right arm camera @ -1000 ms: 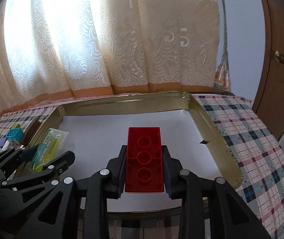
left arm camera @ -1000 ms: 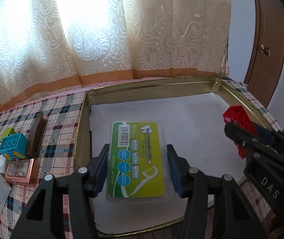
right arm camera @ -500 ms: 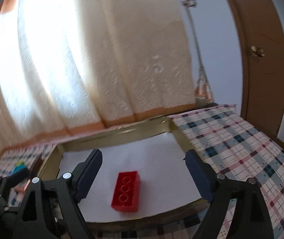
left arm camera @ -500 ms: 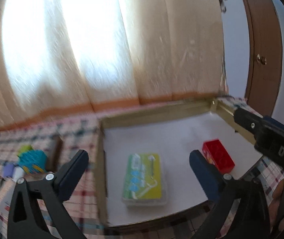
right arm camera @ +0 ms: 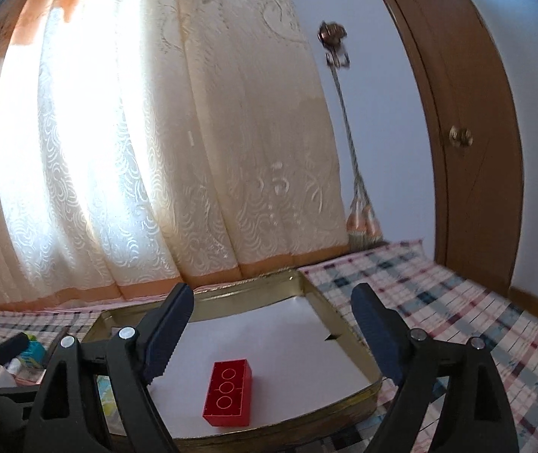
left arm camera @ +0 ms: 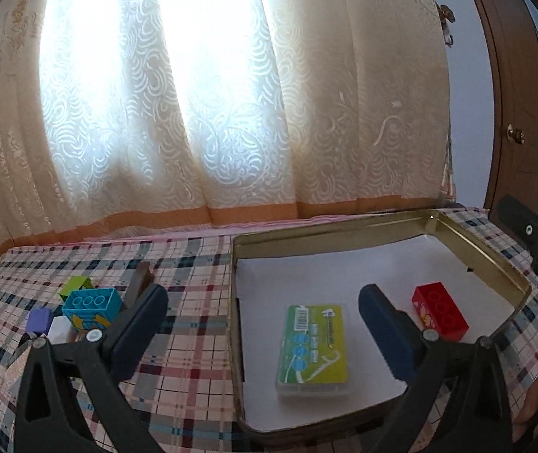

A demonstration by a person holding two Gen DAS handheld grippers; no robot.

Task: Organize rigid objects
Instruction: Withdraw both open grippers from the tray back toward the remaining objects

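Since earlier, both tools let go, backed off: left tool (left arm camera: 259, 322) spread, empty; right tool (right arm camera: 270, 324) likewise. We see floss box (left arm camera: 312, 345), red brick (right arm camera: 228, 392) lying apart in tin tray (left arm camera: 491, 260).

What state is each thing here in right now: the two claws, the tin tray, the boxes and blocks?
Left gripper: open, holding nothing.
Right gripper: open, holding nothing.
Shallow gold metal tray: lidless, white-lined.
Green floss-pick box: flat in tray, closed.
Red toy brick: in tray, studs up.
Blue toy brick: outside tray, on checked cloth.
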